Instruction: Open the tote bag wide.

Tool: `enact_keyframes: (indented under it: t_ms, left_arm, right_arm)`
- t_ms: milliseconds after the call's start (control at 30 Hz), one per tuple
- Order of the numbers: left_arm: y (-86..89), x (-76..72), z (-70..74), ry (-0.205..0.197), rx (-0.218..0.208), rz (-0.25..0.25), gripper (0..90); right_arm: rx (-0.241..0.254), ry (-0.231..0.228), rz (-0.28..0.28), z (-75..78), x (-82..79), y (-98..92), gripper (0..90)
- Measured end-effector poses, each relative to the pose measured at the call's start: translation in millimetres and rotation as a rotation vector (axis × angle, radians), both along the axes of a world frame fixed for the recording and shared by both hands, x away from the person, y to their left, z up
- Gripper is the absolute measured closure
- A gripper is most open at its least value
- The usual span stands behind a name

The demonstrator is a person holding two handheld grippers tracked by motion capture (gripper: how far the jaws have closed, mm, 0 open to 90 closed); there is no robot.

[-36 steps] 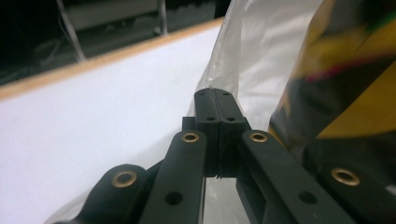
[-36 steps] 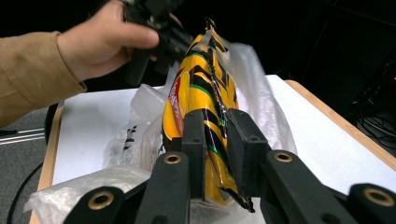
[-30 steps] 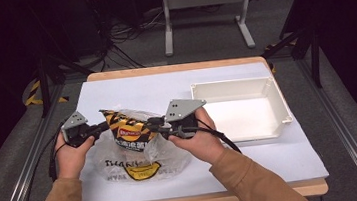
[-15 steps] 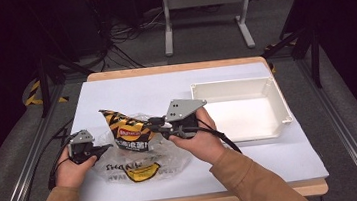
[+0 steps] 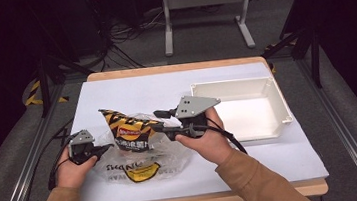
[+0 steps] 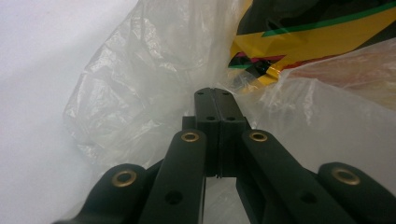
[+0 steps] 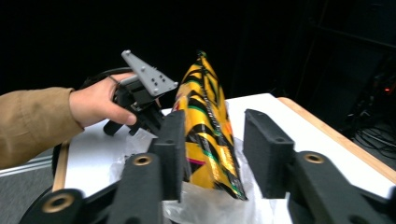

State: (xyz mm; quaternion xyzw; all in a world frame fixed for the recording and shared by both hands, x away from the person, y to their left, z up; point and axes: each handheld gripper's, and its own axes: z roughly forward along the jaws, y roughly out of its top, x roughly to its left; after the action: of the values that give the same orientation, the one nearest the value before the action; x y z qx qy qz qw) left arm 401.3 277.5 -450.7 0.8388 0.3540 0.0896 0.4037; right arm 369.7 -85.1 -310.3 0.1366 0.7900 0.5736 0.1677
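Left gripper view shows the left gripper (image 6: 215,95) with its jaws pressed flat together on a fold of the clear plastic bag (image 6: 154,93), so it is clenched on the film at the bag's edge. In the right gripper view the right gripper (image 7: 212,154) stands released, one jaw on each side of the yellow-and-black snack packet (image 7: 205,126) with a gap showing at the far jaw (whether the near jaw touches the packet cannot be told). Taking the white tray (image 5: 280,102) as landmark in the high view: the bag lies on the white sheet (image 5: 130,90) well to the tray's left, the packet stands tilted out of the bag's mouth, the right gripper is between packet and tray, and the left gripper is at the bag's far side from the tray. Handling, as a judgement: the bag is thin, limp and slippery, so it will slide and bunch unless pinched at a doubled edge, as now; the packet looks light, crinkly and easily crushed, and is best taken across its flat upper seam rather than its puffed body. Count: one bag, one packet, one tray, two grippers.
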Motion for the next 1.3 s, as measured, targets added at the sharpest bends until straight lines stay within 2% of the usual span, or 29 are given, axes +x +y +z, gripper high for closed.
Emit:
enact_keyframes:
  t_ms: [100,233,333,433,533,667,733,800,900,1033,1067,1133,1200,1300]
  left_arm:
    - [-0.1,0.0,-0.1,-0.001,0.0,0.001,90.0]
    - [-0.1,0.1,-0.1,-0.001,0.001,0.002,90.0]
    - [0.0,-0.1,0.1,0.0,-0.001,0.004,90.0]
    - [0.4,0.5,-0.3,0.0,-0.005,0.002,90.0]
    - [0.4,0.6,-0.5,0.001,-0.004,0.002,90.0]
    - [1.2,0.1,-0.3,0.009,-0.005,0.007,90.0]
    - [2.1,0.3,-0.2,0.008,-0.009,0.011,90.0]
    - [3.0,0.3,0.1,0.006,-0.008,0.008,90.0]
    - [2.6,0.0,0.1,0.005,-0.006,0.012,90.0]
    - [1.8,0.2,-0.2,0.001,-0.006,0.012,90.0]
    - [1.1,0.4,-0.7,0.002,-0.005,0.013,90.0]
    - [1.3,0.9,-1.0,0.003,-0.004,0.011,90.0]
    - [1.6,1.5,-1.8,0.004,-0.004,0.014,90.0]
    - [3.1,2.2,-2.9,0.011,-0.009,0.023,90.0]
  right_arm:
    - [0.013,0.012,-0.012,-2.8,-1.4,-3.2,50.2]
    - [0.006,0.052,-0.021,-8.7,-4.1,-2.9,42.9]
    - [-0.008,0.048,-0.048,-13.1,-5.8,-3.9,39.4]
    - [-0.011,0.067,-0.077,-23.2,-5.9,-5.7,33.2]
    - [-0.036,0.099,-0.079,-36.0,-3.4,-4.7,33.0]
    - [-0.077,0.112,-0.08,-46.0,-1.7,-3.8,42.4]
    - [-0.101,0.11,-0.086,-49.0,-1.8,-4.8,53.3]
    - [-0.138,0.101,-0.109,-52.2,-2.6,-8.3,74.2]
    - [-0.19,0.074,-0.163,-55.0,-2.8,-12.9,87.8]
    - [-0.212,0.092,-0.187,-60.4,-1.6,-15.1,89.3]
    - [-0.241,0.11,-0.197,-69.3,-2.0,-14.3,89.4]
    - [-0.255,0.109,-0.199,-72.6,-2.3,-13.7,89.3]
    - [-0.312,0.119,-0.207,-87.0,-3.4,-11.2,88.9]
    - [-0.32,0.141,-0.197,-98.1,-4.7,-9.5,88.4]
